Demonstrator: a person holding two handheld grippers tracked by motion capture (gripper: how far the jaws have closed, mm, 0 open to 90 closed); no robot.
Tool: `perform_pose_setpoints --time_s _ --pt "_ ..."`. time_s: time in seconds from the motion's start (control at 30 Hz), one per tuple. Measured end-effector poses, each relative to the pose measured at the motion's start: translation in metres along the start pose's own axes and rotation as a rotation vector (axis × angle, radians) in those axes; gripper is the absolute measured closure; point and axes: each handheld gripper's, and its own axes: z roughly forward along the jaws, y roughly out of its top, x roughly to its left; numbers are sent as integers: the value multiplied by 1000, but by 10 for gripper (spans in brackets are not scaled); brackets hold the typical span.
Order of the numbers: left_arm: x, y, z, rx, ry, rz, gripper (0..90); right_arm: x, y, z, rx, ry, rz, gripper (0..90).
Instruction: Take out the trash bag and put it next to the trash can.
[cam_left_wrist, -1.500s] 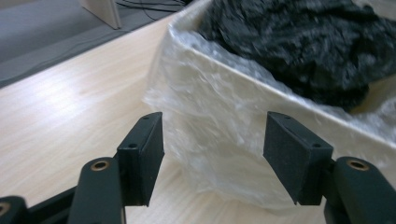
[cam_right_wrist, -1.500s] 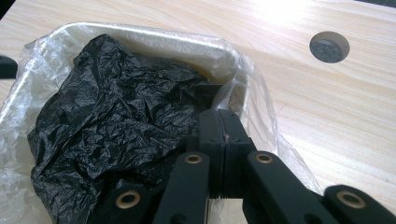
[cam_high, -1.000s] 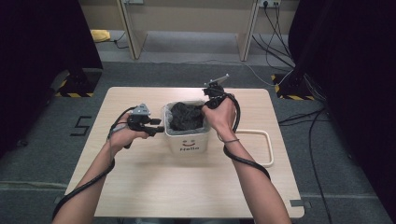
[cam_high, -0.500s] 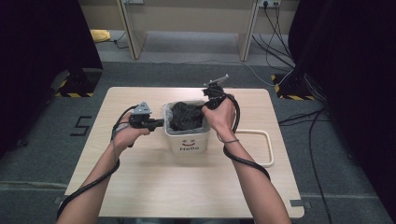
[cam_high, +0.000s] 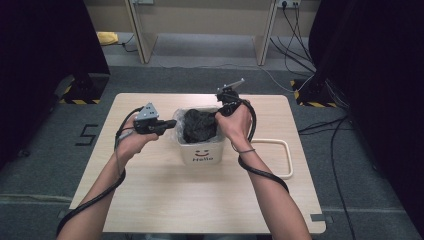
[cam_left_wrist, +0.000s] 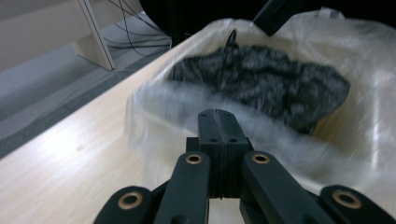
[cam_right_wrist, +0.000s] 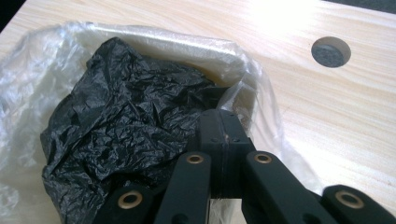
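A white bin (cam_high: 200, 152) with a smiley and "Hello" on its front stands mid-table. It is lined with a clear plastic bag (cam_left_wrist: 154, 107) and holds a crumpled black plastic bag (cam_high: 200, 125) (cam_right_wrist: 116, 126). My left gripper (cam_high: 172, 125) (cam_left_wrist: 217, 114) is at the bin's left rim, jaws shut on the clear liner's edge, which looks blurred around the tips. My right gripper (cam_high: 217, 114) (cam_right_wrist: 224, 116) is at the bin's far right rim, shut on the liner's edge (cam_right_wrist: 243, 88), with the black bag just beside its tips.
A white rectangular loop (cam_high: 287, 160) lies on the wooden table (cam_high: 150, 195) right of the bin. A round hole (cam_right_wrist: 330, 51) is set in the tabletop beyond the bin. Cables trail from both grippers along the forearms.
My left hand has risen a little at the bin's left rim. The right hand has stayed where it was.
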Motion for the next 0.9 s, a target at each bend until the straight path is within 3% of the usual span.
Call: perform_pose_setpoints --time_s 0.17,0.33,0.47,0.53,0.67,0.8,0.9 --pt "-10 12 6 -14 -20 26 900 7 2 0 -1 9 -16 900" --pt "-6 9 3 -9 10 33 899 6 1 0 2 8 -17 900" --pt "0 3 1 62 23 -25 643 0 0 -1 4 3 -5 900" --pt "2 2 0 68 37 -65 537 -1 0 -1 1 3 -6 900" --pt "2 2 -3 67 35 -123 413 -1 -1 0 5 4 -3 900" --pt "2 3 -8 72 29 -131 354 -2 -1 0 7 2 -2 900" --pt "3 0 -10 94 -6 -134 255 -2 -2 1 9 3 -5 900"
